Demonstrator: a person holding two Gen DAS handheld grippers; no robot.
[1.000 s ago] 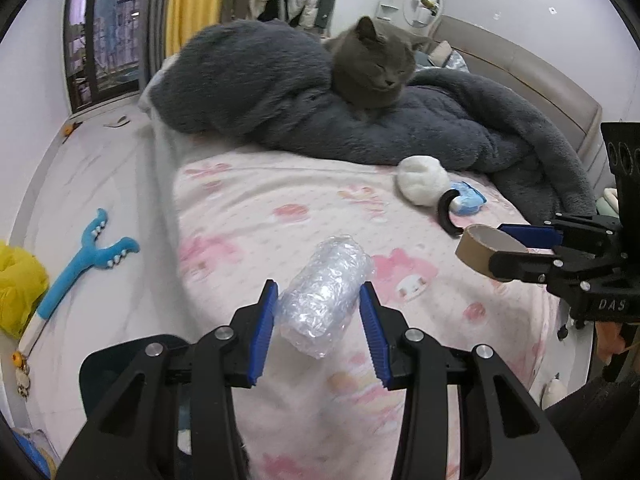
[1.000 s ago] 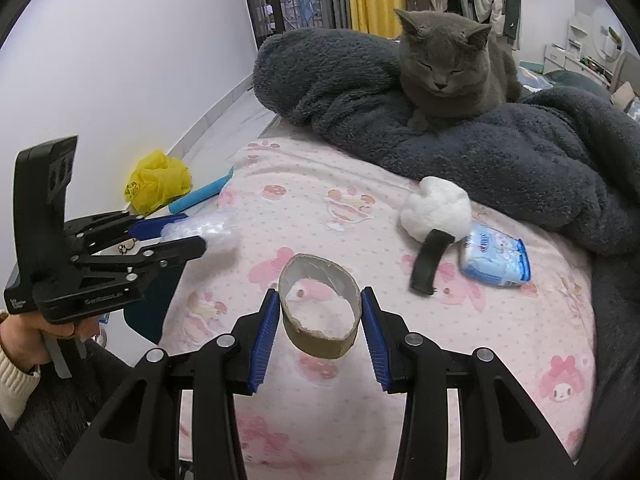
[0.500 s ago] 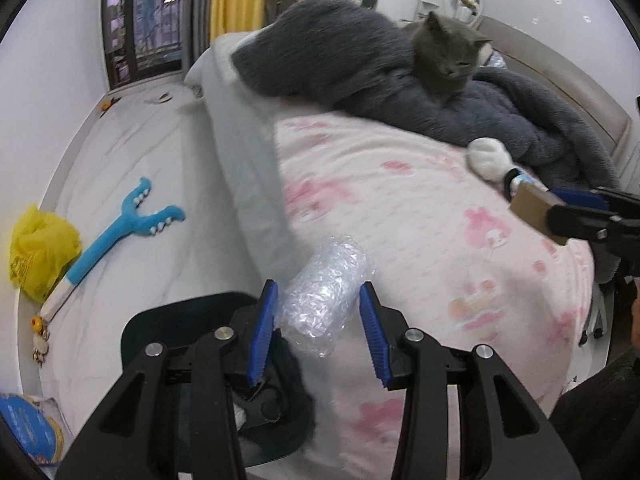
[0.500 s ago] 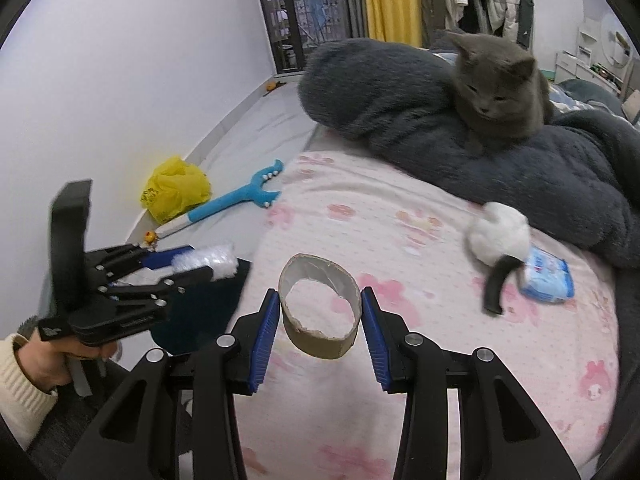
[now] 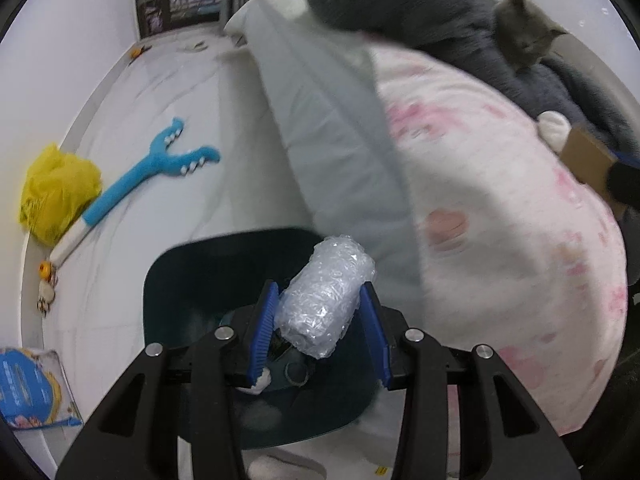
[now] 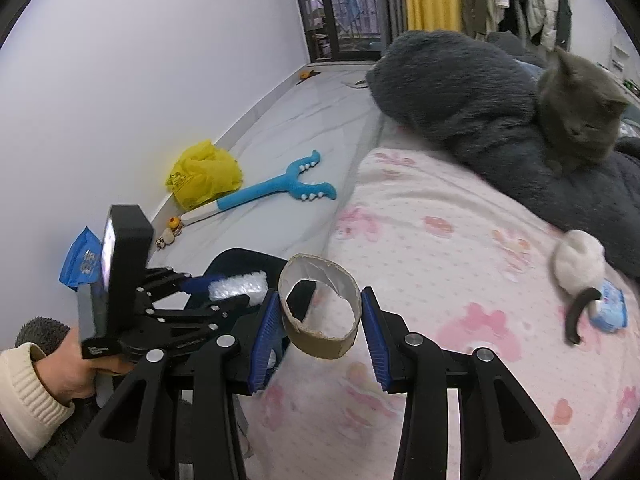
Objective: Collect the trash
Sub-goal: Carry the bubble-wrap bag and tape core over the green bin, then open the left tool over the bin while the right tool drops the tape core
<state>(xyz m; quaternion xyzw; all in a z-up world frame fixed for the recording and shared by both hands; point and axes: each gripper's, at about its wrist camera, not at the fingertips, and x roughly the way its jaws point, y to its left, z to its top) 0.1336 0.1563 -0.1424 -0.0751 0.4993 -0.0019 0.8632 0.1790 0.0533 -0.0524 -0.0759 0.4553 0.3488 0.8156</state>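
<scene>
My left gripper (image 5: 318, 332) is shut on a clear bubble-wrap roll (image 5: 324, 300) and holds it over a dark teal trash bin (image 5: 180, 276) on the floor beside the bed. The bin holds some scraps. My right gripper (image 6: 318, 328) is shut on a brown cardboard tape core (image 6: 320, 308), held above the pink bedspread's edge. In the right wrist view the left gripper (image 6: 224, 292) with the bubble wrap (image 6: 240, 286) is at lower left over the bin (image 6: 240, 260). The tape core also shows in the left wrist view (image 5: 588, 160).
A grey cat (image 6: 576, 116) lies on a dark fluffy blanket (image 6: 452, 80) on the bed. A white wad (image 6: 578, 262), a black strap (image 6: 576, 316) and a blue packet (image 6: 610, 308) lie on the bedspread. A yellow bag (image 5: 56, 196), a blue toy (image 5: 148, 172) and a blue pack (image 5: 28, 388) lie on the floor.
My left gripper has swung left and down off the bed with the bubble wrap, and is now over the bin. My right gripper has followed leftward with the tape core.
</scene>
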